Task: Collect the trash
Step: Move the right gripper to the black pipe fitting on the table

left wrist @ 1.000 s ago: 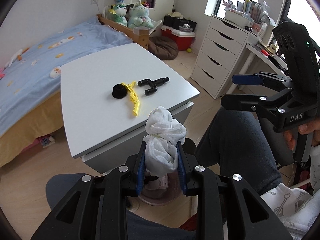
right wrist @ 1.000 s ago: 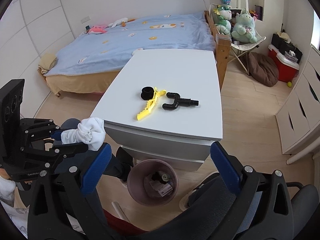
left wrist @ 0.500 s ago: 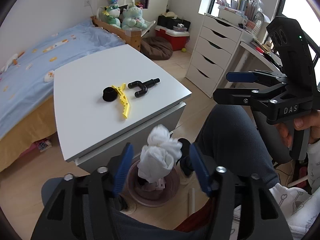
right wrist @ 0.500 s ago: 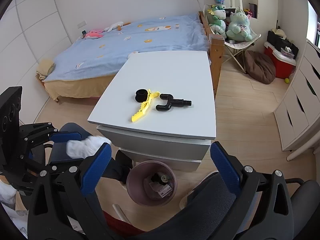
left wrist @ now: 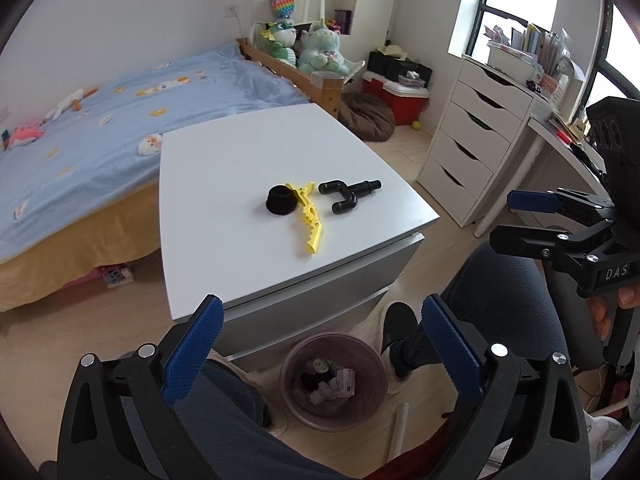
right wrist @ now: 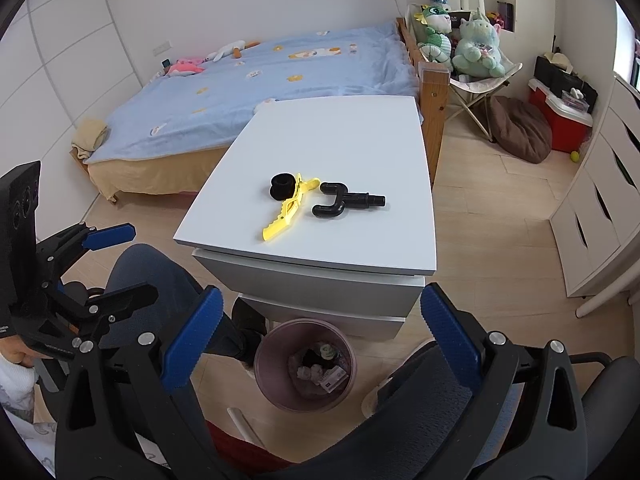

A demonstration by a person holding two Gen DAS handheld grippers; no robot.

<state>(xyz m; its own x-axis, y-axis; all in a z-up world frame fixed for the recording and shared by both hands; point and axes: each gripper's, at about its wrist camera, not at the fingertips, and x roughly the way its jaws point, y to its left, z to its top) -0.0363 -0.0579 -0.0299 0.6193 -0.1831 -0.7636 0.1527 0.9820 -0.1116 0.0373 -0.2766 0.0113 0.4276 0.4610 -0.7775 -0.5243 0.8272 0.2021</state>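
Left gripper (left wrist: 322,316): jaws opening, spread wide, nothing between the blue pads (left wrist: 194,348). It points steeply down; the bin (left wrist: 334,380) lies directly beyond its fingertips, on the floor against the base of the white table (left wrist: 224,184).

Right gripper (right wrist: 320,312): jaws spread wide and empty. The bin (right wrist: 306,364) lies just below the gap between its pads (right wrist: 192,338). In the left view, this gripper (left wrist: 508,216) sits to the right of the left unit, above the person's knee (left wrist: 500,280), gripped by a hand (left wrist: 624,308) at the frame edge.

Bin contents: crumpled white paper, a small printed packet and a dark item, all lying at the bottom. Individual pieces are too small to identify further.

Table top, ahead of and above both grippers, well apart from them:
- black ring (left wrist: 281,205), touching the head of the yellow clip (left wrist: 310,220);
- yellow clip, lying flat, toothed end toward the grippers;
- black pipe fitting (left wrist: 347,195), just right of the clip, not touching it.

A bed (left wrist: 100,120) stands beyond the table to the left; a white drawer unit (left wrist: 472,148) stands to the right.
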